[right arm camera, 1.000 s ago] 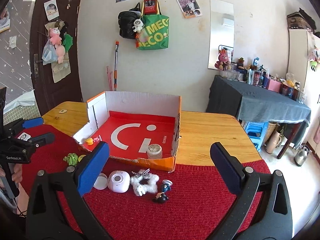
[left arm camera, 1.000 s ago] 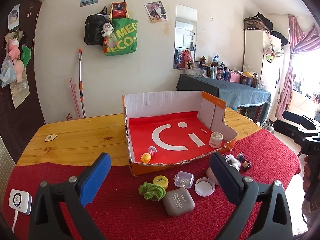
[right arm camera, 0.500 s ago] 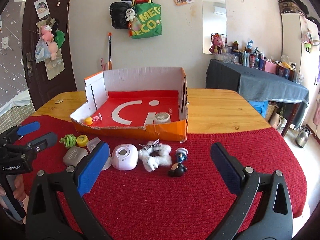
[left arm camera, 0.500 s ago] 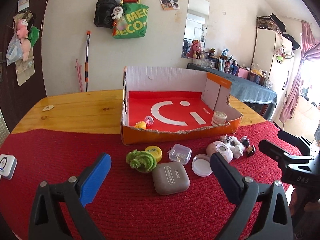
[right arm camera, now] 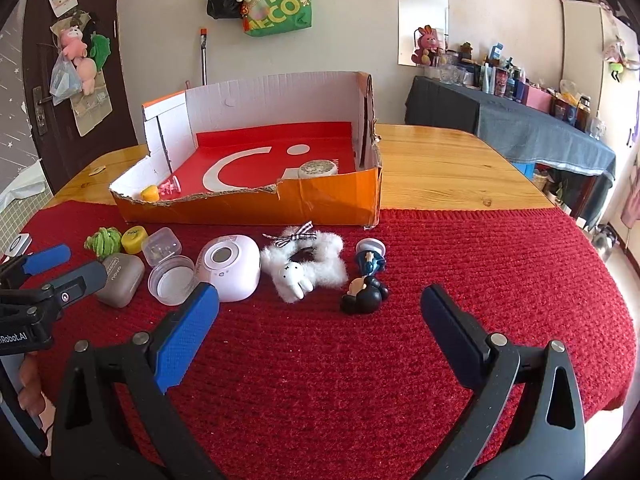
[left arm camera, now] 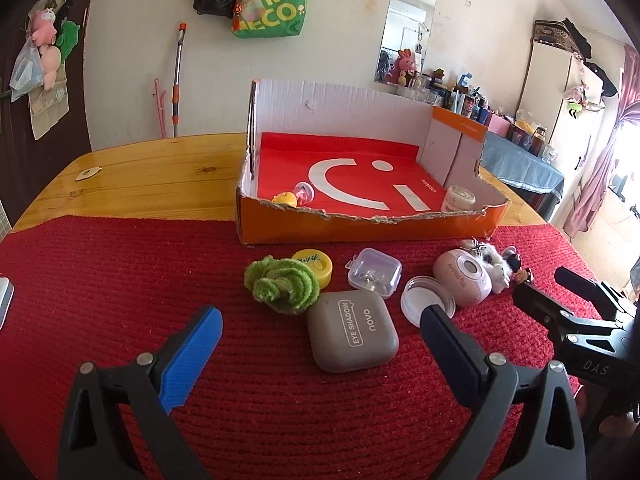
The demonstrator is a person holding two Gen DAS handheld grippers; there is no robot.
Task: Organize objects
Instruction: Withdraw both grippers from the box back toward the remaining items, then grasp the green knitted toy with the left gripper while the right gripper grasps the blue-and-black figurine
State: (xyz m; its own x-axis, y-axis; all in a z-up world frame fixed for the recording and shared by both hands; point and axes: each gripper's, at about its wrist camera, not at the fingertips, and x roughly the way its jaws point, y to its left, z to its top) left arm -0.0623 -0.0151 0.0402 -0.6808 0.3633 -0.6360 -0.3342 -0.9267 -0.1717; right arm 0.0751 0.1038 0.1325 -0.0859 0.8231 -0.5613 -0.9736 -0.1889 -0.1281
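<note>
An open orange cardboard box [left arm camera: 360, 228] with a red floor holds a yellow duck [left arm camera: 285, 199], a small pink toy [left arm camera: 303, 192] and a round jar [left arm camera: 458, 199]. On the red mat in front lie a green fuzzy ball [left arm camera: 282, 289], a yellow tin [left arm camera: 314, 264], a clear case [left arm camera: 374, 274], a grey eye-shadow case [left arm camera: 352, 330], a clear lid [left arm camera: 426, 300] and a pink round device [left arm camera: 464, 283]. A white plush scrunchie [right arm camera: 308, 266] and a black mouse figure [right arm camera: 366, 292] lie to their right. My left gripper [left arm camera: 316, 338] is open, low over the grey case. My right gripper [right arm camera: 316, 312] is open before the scrunchie and figure.
The red mat [right arm camera: 480, 264] covers the near half of a wooden table [right arm camera: 440, 160]. A white gadget [right arm camera: 18, 245] lies at the mat's left edge. A grey-draped side table [right arm camera: 520, 120] crowded with bottles stands at the right. A door and hung bags are behind.
Both grippers have come down and forward toward the items on the mat, which now look larger and nearer. Both stay open. Nothing on the mat has moved.
</note>
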